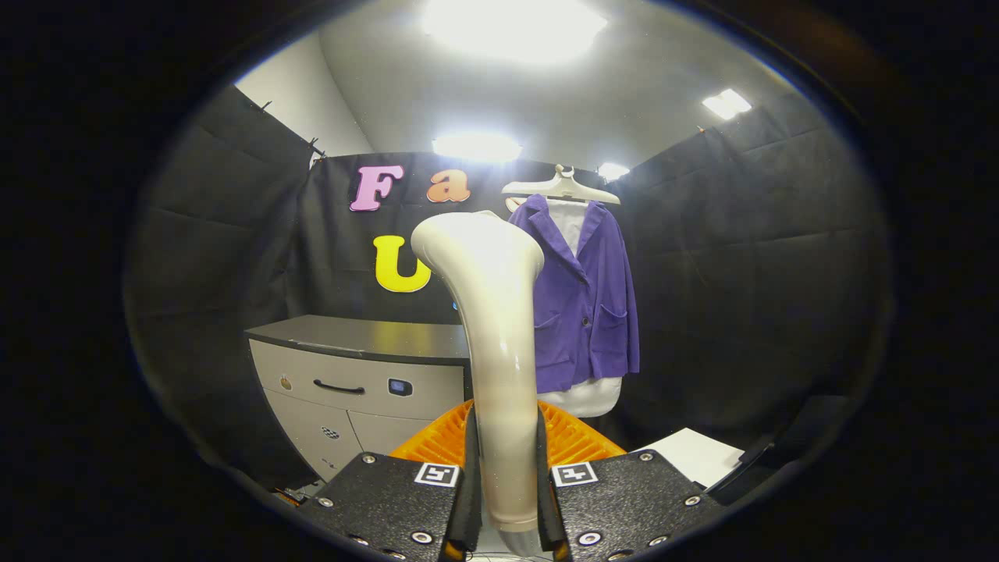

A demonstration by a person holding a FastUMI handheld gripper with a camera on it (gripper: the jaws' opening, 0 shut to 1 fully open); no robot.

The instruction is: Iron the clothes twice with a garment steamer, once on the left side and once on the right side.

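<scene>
A cream garment steamer (pixel 499 343) stands upright between my fingers, its curved head rising ahead of me. My gripper (pixel 506 484) is shut on the steamer's handle, both fingers pressing its sides. Beyond it, a purple jacket (pixel 585 300) over a white shirt hangs on a white hanger (pixel 562 187) against the booth's back wall. The steamer's head sits in front of the jacket's left edge and is still well short of the cloth.
A grey cabinet (pixel 359 375) with drawers and a dark handle stands to the left of the jacket. An orange ribbed basket (pixel 574 437) lies just beyond my fingers. A white sheet (pixel 695 457) lies low on the right.
</scene>
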